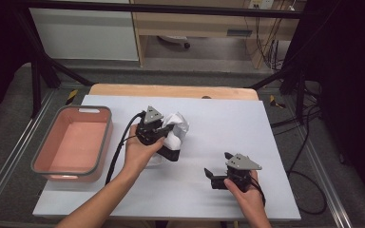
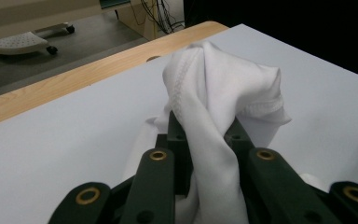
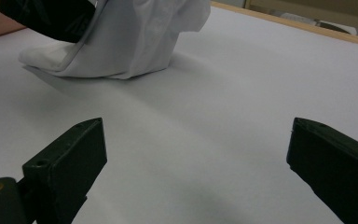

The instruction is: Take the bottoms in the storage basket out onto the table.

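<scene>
Centrally, cloth: a white cloth (image 1: 177, 128) sits bunched near the middle of the tabletop (image 1: 228, 123), slightly toward the far edge; part is lifted into a peak, and a lower fold rests on the surface.
Left tongs: the left tongs (image 1: 164, 137) are clamped on the cloth; in the left gripper view the fabric (image 2: 223, 98) is pinched between the two black jaws and rises above them in a gathered lump, with a stitched hem showing.
Left hand: the left hand (image 1: 140, 152) holds its tongs from the near side, forearm entering from the near edge.
Right tongs: the right tongs (image 1: 215, 176) stand wide apart with nothing between them; in the right gripper view bare tabletop (image 3: 191, 140) lies between the jaws, and the cloth (image 3: 135, 42) is farther off.
Right hand: the right hand (image 1: 244, 190) rests by the near edge, right of the middle, well apart from the cloth.
Bin: a pink bin (image 1: 103, 142) with a grey rim stands by the left edge, hollow side up.
</scene>
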Motion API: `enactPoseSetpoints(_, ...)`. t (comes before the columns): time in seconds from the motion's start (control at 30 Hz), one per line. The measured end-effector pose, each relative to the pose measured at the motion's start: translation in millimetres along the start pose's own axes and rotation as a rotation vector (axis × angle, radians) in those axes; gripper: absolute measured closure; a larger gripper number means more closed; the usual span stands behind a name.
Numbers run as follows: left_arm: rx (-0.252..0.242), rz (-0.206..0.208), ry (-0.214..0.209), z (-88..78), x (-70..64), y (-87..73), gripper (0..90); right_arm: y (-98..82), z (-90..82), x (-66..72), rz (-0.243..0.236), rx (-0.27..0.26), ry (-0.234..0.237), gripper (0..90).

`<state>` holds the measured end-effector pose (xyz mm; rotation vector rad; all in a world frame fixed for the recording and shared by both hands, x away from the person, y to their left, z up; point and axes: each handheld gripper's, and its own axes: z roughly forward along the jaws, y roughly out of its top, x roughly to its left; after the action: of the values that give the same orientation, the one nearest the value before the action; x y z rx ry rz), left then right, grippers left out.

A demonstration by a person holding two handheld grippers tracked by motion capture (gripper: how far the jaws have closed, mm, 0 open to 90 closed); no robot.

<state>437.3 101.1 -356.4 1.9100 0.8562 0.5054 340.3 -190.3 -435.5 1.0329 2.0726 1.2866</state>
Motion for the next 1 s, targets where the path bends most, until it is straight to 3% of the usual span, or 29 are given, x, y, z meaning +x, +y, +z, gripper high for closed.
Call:
enactPoseSetpoints(0.43,0.021,0.016,-0.016,8.4,-8.1,-6.8,77.7,-0.4,0.4,-0.5,-0.002,0.006,-0.004,5.0)
enactPoseSetpoints(1.0,0.035,0.004,-0.033,23.6,-17.0,-13.3,77.4,-0.6,0.2,-1.1,-0.006,0.007,-0.004,5.0)
